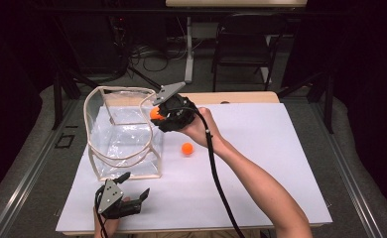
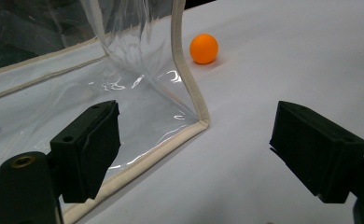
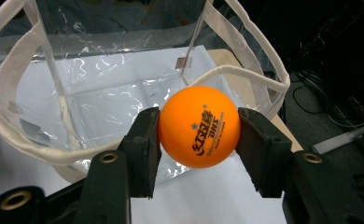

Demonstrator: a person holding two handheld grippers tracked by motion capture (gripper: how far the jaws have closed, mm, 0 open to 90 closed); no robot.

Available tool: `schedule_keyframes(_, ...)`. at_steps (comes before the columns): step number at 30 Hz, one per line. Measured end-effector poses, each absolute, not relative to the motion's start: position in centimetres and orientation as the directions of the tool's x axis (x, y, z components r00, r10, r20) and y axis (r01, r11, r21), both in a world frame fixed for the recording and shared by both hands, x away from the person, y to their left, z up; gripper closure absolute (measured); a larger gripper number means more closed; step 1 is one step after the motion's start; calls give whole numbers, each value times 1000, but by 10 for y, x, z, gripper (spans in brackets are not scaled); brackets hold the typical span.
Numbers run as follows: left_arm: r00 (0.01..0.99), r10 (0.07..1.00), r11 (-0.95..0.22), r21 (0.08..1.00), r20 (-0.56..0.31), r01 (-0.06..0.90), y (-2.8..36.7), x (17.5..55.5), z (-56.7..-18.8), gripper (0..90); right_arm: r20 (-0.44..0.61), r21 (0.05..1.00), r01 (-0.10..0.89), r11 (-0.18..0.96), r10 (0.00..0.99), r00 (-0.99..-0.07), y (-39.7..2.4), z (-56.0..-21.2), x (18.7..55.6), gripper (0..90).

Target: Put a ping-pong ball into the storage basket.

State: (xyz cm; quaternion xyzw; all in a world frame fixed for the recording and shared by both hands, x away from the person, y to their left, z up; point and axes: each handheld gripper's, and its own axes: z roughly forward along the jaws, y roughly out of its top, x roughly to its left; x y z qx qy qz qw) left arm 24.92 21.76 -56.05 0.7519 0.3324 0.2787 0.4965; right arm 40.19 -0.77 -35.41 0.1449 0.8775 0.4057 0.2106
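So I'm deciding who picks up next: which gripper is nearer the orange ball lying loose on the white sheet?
Right. The right gripper, shut on another ball, is just above-left of the loose ball; the left gripper sits open near the bag's front corner, farther away.

Beyond your table, a dark folding chair stands on the floor beside a white table leg. Cables lie tangled on the floor to its left, near a black stand.

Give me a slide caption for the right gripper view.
Right claw gripping an orange ping-pong ball above a clear plastic bag.
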Motion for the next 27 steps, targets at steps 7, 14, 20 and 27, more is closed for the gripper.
schedule_keyframes(7,624,776,-286,932,90,222,219,249,-561,156,-266,774,65,630,416,-870,-4,-348,399,510)
schedule_keyframes(14,628,773,-289,930,89,225,217,251,-561,156,-275,771,51,635,404,-872,0,-344,397,510)
schedule_keyframes(20,627,774,-285,932,87,222,218,250,-561,156,-279,774,43,632,402,-872,4,-339,396,509)
schedule_keyframes(27,632,770,-286,931,83,226,217,251,-562,156,-291,770,26,638,387,-875,12,-336,392,510)
